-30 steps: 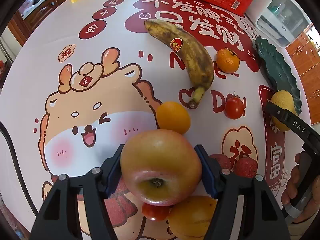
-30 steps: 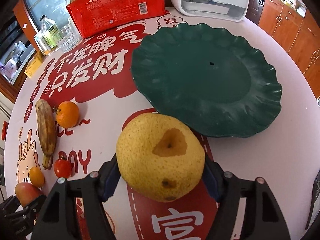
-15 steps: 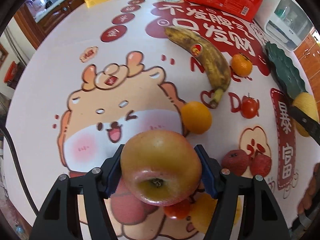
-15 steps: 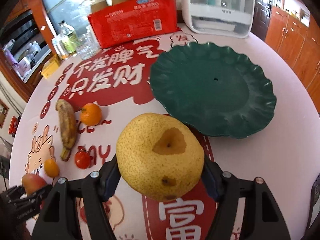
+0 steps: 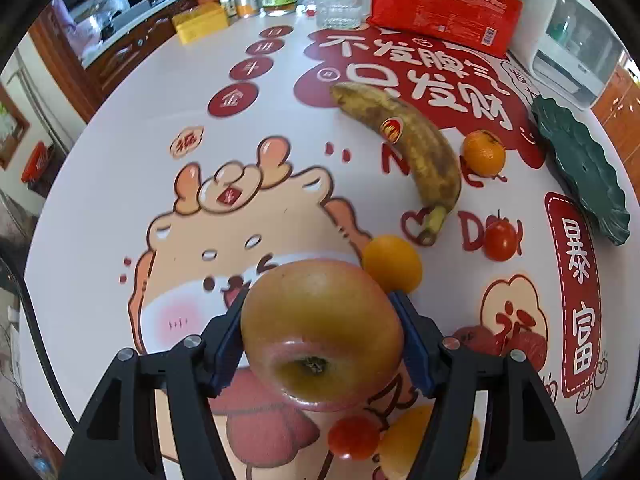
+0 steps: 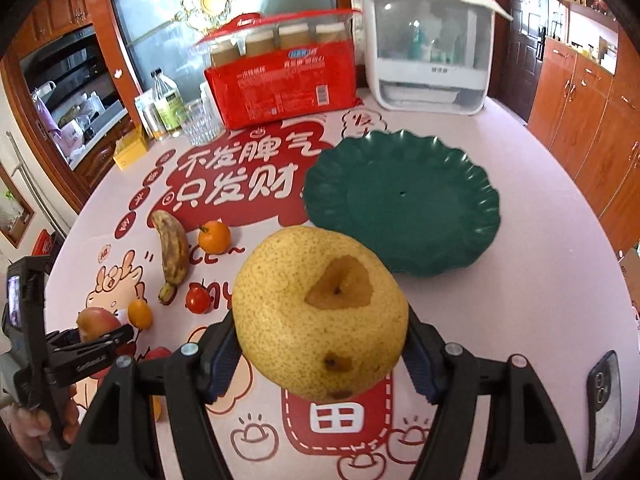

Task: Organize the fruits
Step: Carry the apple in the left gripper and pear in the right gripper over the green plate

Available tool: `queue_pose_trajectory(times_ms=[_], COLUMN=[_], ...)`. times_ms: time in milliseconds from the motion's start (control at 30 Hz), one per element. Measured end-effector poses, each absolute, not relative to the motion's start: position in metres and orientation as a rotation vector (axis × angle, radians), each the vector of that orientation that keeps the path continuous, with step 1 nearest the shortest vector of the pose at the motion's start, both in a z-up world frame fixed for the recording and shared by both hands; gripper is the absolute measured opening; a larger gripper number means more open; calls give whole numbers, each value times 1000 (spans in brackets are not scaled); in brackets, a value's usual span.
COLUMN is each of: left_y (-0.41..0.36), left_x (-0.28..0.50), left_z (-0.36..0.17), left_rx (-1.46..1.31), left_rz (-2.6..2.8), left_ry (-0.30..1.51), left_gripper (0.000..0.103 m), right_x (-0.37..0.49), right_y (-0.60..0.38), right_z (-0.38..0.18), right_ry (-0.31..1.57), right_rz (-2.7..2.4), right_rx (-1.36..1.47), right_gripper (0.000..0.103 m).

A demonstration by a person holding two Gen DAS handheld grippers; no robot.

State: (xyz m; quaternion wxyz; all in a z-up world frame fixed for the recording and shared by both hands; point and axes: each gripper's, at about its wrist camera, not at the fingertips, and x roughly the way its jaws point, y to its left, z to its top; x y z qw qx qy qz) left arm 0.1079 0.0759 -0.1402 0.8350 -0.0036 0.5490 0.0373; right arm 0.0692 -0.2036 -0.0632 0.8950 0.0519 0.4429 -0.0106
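Presently both grippers are loaded and held above the table (image 5: 120, 152), which is covered by a printed cloth with a cartoon animal and red lettering. The left gripper (image 5: 320, 340) has its blue pads pressed against either side of a reddish-yellow apple (image 5: 322, 328), whose dimpled end faces the camera; in the right wrist view that same gripper (image 6: 96, 340) appears at the lower left with the apple (image 6: 94, 320) in it, a person's hand (image 6: 44, 420) wrapped around its handle. The right gripper (image 6: 322, 340) is closed on a speckled yellow pear (image 6: 320, 312) that bears a brown patch, its jaws standing wide to take the fruit's girth. Beyond the pear lies the dark green scalloped plate (image 6: 404, 204), with nothing on it. Left on the cloth are a spotted banana (image 5: 408, 148), a tangerine (image 5: 483, 153) just beside it, a small tomato (image 5: 500, 240), and a small orange fruit (image 5: 392, 264) near the banana's stem. Partly hidden under the left gripper lie another tomato (image 5: 354, 436), a yellow-orange fruit (image 5: 404, 440) and two rough red fruits (image 5: 524, 344). At the far edge stand a red package (image 6: 280, 84), a glass (image 6: 200, 122), a white appliance (image 6: 428, 44) and some bottles. A phone (image 6: 604, 408) lies on the table at the right.
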Motion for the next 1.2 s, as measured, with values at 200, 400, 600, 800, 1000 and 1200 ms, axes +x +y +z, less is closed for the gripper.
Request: queue_pose_trajectory(times_ms=[200, 400, 600, 800, 1000, 1200], left_y=[55, 21, -42, -113, -166, -190], left_x=[129, 174, 211, 238, 259, 277], left_z=[-119, -84, -54, -45, -62, -100], left_rx=[41, 63, 89, 98, 115, 126], left_rz=[69, 32, -87, -224, -306, -347], left_ry=[1111, 1041, 988, 980, 1002, 1101], left_gripper=[66, 66, 66, 66, 66, 66], right_x=[67, 81, 109, 140, 170, 194], right_y=[-218, -234, -252, -273, -292, -313], right_z=[-40, -23, -4, 1, -20, -59], right_ry=[868, 824, 770, 757, 796, 884], right_rz=[-33, -53, -108, -172, -226, -267], right_rx=[104, 88, 43, 6, -6, 29], right_gripper=[70, 70, 70, 70, 71, 71])
